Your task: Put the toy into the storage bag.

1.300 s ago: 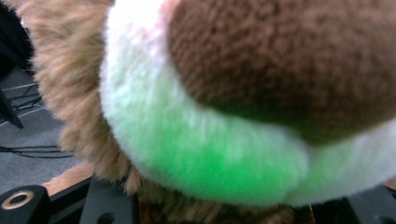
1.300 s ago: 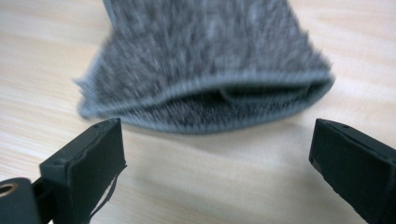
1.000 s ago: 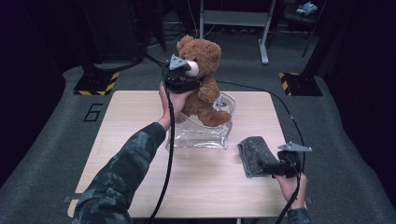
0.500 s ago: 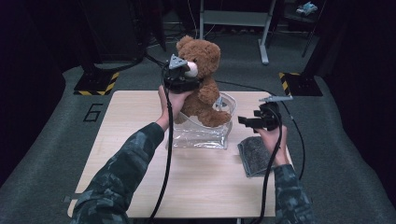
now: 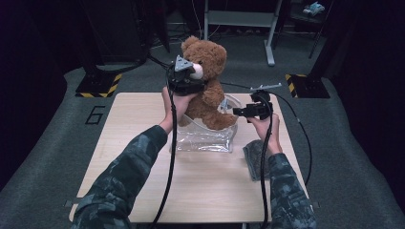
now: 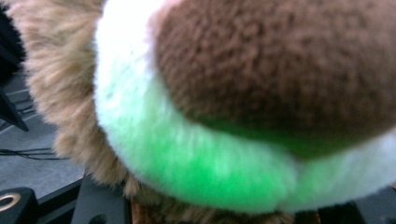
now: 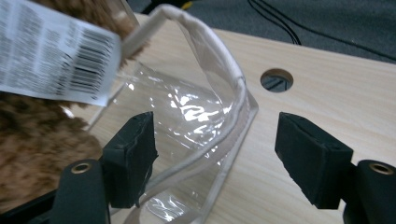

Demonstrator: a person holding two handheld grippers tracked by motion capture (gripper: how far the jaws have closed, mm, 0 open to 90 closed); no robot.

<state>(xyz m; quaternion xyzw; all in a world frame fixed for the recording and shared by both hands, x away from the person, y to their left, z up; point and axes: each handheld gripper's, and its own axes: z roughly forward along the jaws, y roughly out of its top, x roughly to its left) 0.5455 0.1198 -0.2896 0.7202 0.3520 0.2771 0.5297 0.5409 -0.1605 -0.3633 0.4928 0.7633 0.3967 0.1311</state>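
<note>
High view: teddy bear (image 5: pixel 210 90) in left claw (image 5: pixel 184 78)

- left gripper (image 5: pixel 187 80) clamped on teddy bear (image 5: pixel 210 88) at muzzle, bear sitting in clear plastic bag (image 5: pixel 203 138)
- right gripper (image 5: pixel 239 111) (jaws just been closing) beside bag rim
- grey cloth (image 5: pixel 251 157) on table (image 5: pixel 133 119)

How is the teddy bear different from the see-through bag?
The teddy bear is brown and furry; the bag is clear, shiny plastic with a pale trim. The teddy bear sits upright, while the bag sags crumpled on the table. The left gripper is at the teddy bear's head; the right gripper has open jaws at the bag's rim. Both are soft.
</note>
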